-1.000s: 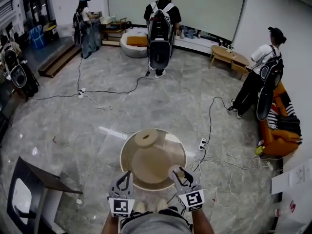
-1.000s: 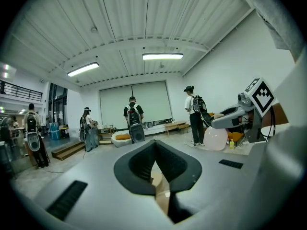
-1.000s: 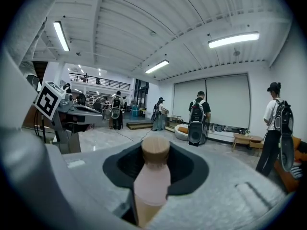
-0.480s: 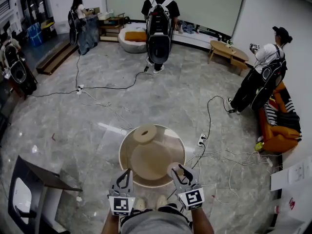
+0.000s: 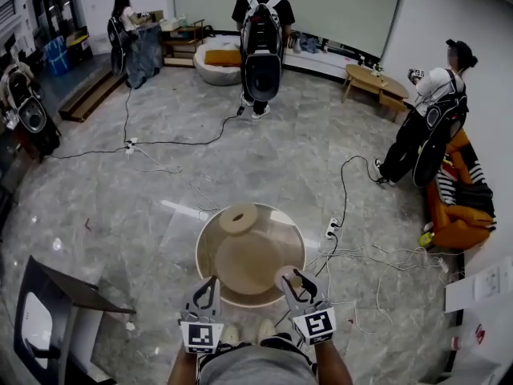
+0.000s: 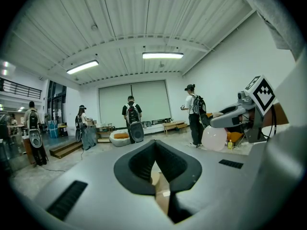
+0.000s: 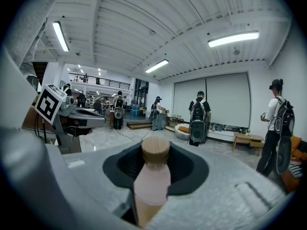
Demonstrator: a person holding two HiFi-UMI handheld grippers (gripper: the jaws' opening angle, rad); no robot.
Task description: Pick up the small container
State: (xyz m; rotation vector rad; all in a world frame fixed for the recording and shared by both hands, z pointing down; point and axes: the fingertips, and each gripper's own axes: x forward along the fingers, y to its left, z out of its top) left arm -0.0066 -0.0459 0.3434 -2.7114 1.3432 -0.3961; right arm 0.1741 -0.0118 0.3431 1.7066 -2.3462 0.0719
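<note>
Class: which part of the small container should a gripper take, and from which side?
Grip the small container on its pale body, below the wooden cap, one jaw each side, approaching from the near edge of the round table. The body's sides are straight and it is by that edge; the right gripper holds it so.

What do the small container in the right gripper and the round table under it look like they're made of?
Small container: pale pink body, smooth and matte, likely plastic or frosted glass. Its cap is tan and looks like wood, though no grain can be made out. Round table: even tan top with a slight sheen near the rim, probably wood or laminate.
</note>
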